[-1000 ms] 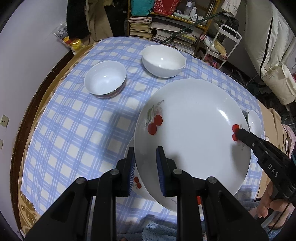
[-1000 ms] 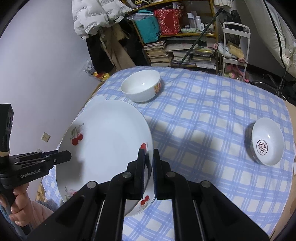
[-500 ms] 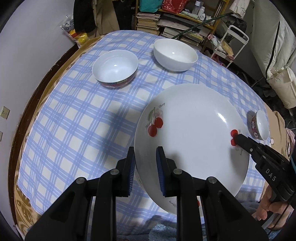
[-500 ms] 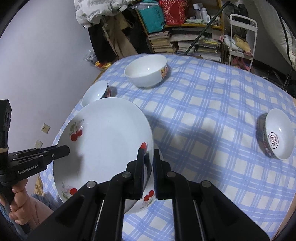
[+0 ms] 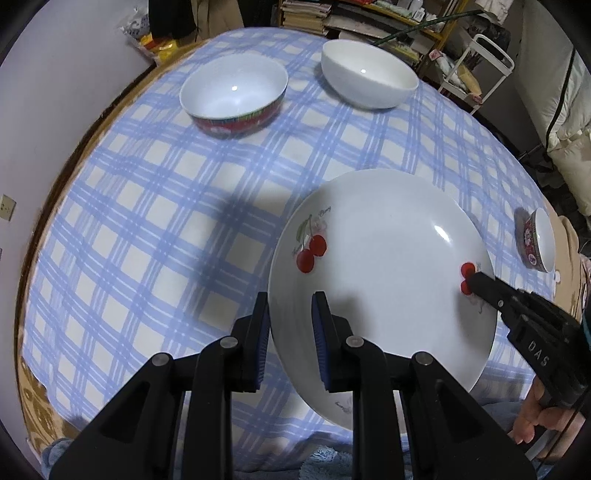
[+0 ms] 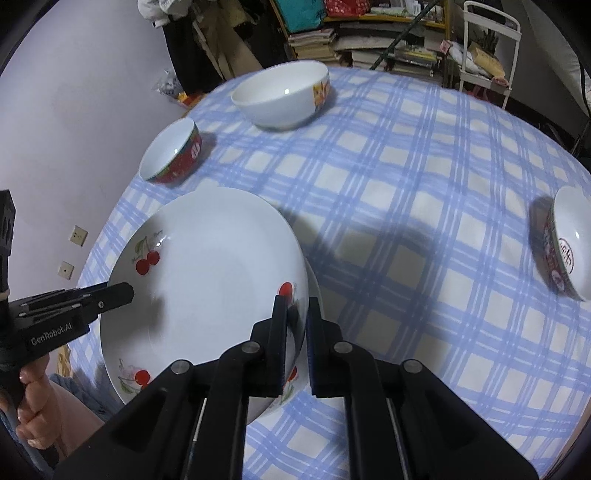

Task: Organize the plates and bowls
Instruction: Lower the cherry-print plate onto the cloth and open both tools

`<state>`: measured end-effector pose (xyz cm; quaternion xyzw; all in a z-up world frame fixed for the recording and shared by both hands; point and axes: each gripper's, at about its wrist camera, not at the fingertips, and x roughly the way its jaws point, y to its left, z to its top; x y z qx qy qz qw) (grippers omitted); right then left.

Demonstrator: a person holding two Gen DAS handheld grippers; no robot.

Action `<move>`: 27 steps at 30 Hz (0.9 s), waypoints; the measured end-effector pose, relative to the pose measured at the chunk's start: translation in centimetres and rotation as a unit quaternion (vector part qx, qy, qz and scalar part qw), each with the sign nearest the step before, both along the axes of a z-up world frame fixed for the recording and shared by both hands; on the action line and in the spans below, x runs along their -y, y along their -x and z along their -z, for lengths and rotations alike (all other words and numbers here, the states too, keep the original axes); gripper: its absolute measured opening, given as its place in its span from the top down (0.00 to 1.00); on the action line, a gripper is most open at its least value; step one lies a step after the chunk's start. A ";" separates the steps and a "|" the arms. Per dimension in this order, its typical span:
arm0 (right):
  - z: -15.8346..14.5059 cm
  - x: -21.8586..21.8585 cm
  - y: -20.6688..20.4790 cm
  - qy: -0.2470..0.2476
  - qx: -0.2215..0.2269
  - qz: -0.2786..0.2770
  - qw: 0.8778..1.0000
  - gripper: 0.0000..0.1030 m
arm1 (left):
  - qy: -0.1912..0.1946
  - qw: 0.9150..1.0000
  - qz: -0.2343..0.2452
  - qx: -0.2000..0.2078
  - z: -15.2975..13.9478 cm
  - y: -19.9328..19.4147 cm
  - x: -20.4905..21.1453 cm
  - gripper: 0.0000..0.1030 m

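Note:
A large white plate with red cherries hangs above the blue checked tablecloth, held by both grippers. My left gripper is shut on its near left rim. My right gripper is shut on its right rim; it shows in the left wrist view. The plate also shows in the right wrist view. A red-sided bowl and a white bowl stand at the table's far side. A small red-patterned bowl stands at the right edge.
The round table's wooden rim shows at the left, next to a lilac wall. Bookshelves and a white cart stand beyond the table. The left gripper also shows in the right wrist view.
The plate has been carried forward over the table, off the plate it lay over. The far bowls now look nearer and larger. Both grippers keep their hold.

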<state>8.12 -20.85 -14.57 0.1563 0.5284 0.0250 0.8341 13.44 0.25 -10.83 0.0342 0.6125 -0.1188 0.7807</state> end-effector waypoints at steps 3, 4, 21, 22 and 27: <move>0.7 -0.2 -0.1 0.006 -0.012 -0.006 1.000 0.89 | 0.004 1.000 -0.001 -0.018 1.0 -0.6 -0.2 0.79; 1.0 -0.3 -0.2 0.009 -0.016 -0.007 1.000 0.89 | 0.005 1.000 -0.004 -0.023 1.3 -0.7 -0.2 0.79; 3.1 -0.5 -0.6 0.035 -0.038 0.003 0.999 0.92 | -0.035 0.998 -0.005 -0.059 4.5 -1.3 0.8 0.79; 3.1 -0.5 -0.6 0.035 -0.039 0.005 0.999 0.92 | -0.038 0.997 -0.008 -0.062 4.8 -1.3 0.8 0.79; 3.2 -0.2 -0.3 0.024 -0.039 0.010 0.999 0.91 | -0.050 0.997 -0.010 -0.061 5.3 -1.2 1.0 0.78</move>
